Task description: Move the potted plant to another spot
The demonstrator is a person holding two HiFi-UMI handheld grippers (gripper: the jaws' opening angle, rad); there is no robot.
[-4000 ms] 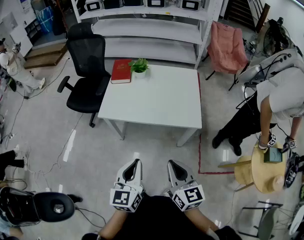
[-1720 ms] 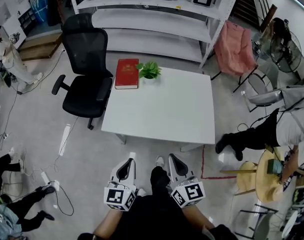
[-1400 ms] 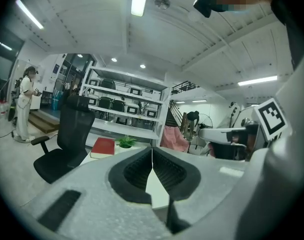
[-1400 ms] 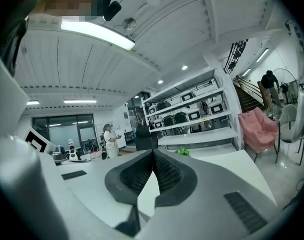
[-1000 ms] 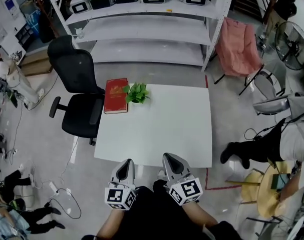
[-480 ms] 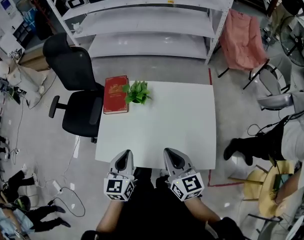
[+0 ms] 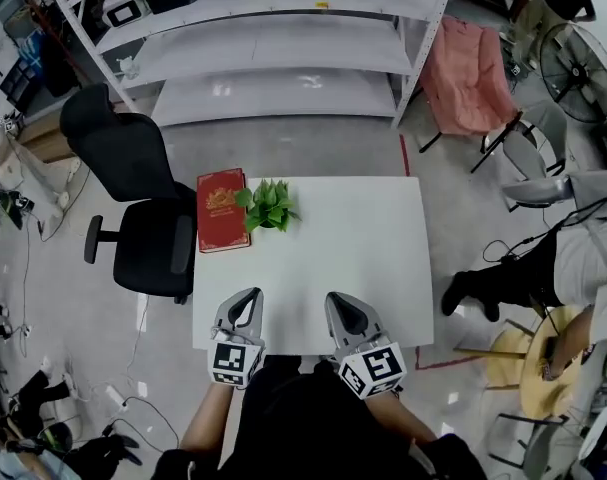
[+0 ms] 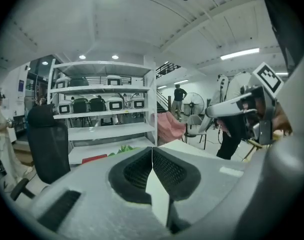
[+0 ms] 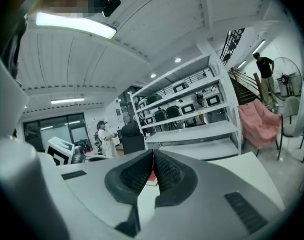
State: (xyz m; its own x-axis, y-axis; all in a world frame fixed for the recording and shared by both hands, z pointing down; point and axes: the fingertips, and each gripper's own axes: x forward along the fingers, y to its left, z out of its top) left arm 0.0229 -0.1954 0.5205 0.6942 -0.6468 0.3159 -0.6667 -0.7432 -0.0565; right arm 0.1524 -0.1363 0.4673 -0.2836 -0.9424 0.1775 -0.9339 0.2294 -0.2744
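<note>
The potted plant (image 7: 270,205), small with green leaves, stands at the far left of the white table (image 7: 358,248), next to a red book (image 7: 220,223). Both grippers hover side by side over the table's near edge, well short of the plant. My left gripper (image 7: 245,300) is shut with nothing in it. My right gripper (image 7: 339,302) is likewise shut and empty. In the left gripper view the leaves (image 8: 122,148) peek just over the closed jaws (image 8: 152,151), with the book (image 8: 94,158) to their left. In the right gripper view the jaws (image 9: 153,156) meet tightly.
A black office chair (image 7: 133,198) stands at the table's left side. White shelving (image 7: 253,38) with equipment runs behind. A pink folding chair (image 7: 468,63) and a fan (image 7: 583,58) are at the back right. A person (image 7: 573,258) bends over a round wooden stool (image 7: 548,368) at the right.
I have come up to the table: both grippers, earlier over the floor in front of it, now reach over its near edge. Both stay shut. The plant has not moved.
</note>
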